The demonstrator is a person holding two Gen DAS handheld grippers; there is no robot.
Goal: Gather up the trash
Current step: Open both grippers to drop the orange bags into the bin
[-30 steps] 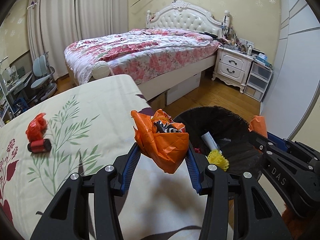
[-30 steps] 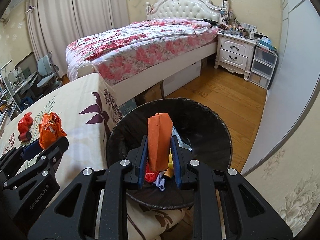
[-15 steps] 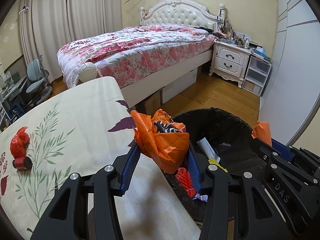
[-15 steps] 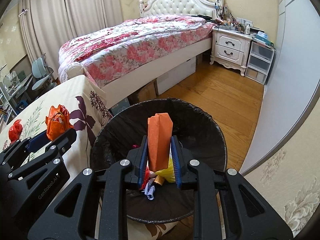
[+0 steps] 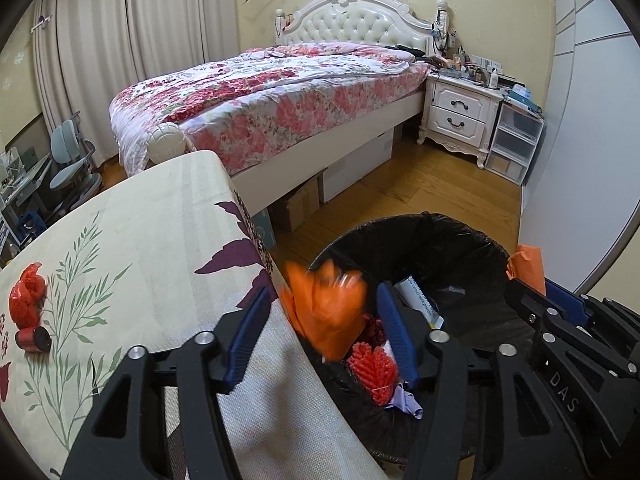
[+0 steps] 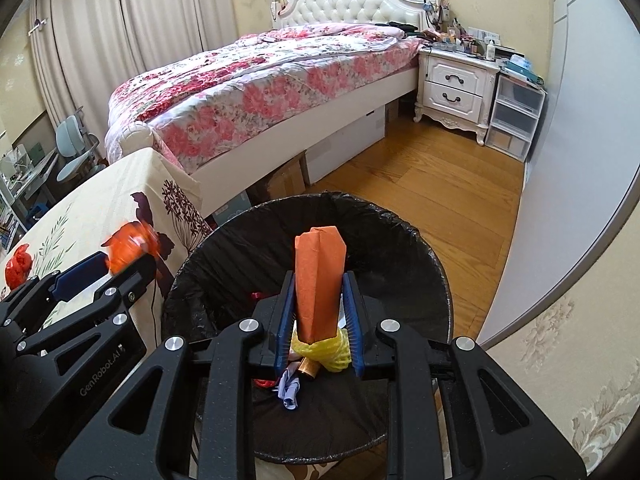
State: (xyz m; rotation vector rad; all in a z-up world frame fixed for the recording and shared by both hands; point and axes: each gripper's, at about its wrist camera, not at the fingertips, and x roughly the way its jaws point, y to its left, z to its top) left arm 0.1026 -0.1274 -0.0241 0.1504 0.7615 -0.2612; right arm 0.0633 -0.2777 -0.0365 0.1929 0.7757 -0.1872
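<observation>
**Orange trash over the black bin**

The left gripper (image 5: pixel 322 328) is low in the middle of its own view. Its jaws are opening. An orange bag (image 5: pixel 326 312) is between the blue pads (image 5: pixel 394 332), but the pads do not press on it. There is a gap on each side. The bag looks smeared, so I cannot tell if anything still touches it. It sits just over the near left edge of the bin (image 5: pixel 452 240), next to the corner of the table (image 5: pixel 168 232).

The right gripper (image 6: pixel 319 312) is low in the middle of its view. Its jaws are closed tight on an orange paper (image 6: pixel 319 284). The paper is folded and stands up, with its pointed top above the pads. It is right over the mouth of the bin, which has a black liner.

Down in the bin lie a red bumpy thing (image 5: pixel 374 364), a yellow net (image 6: pixel 328 350), a purple scrap (image 6: pixel 289 390) and a white tube (image 5: pixel 418 300).

At the left edge of the left view, a red bag (image 5: pixel 26 300) and a small red roll (image 5: pixel 34 340) lie on the table's leafy cloth. The roll is just below the bag, and both are well apart from the bin.

In the upper middle of both views is a bed (image 5: pixel 272 96) with a flowery cover. A white nightstand (image 5: pixel 460 114) stands to its right, on the wood floor (image 5: pixel 420 192).
</observation>
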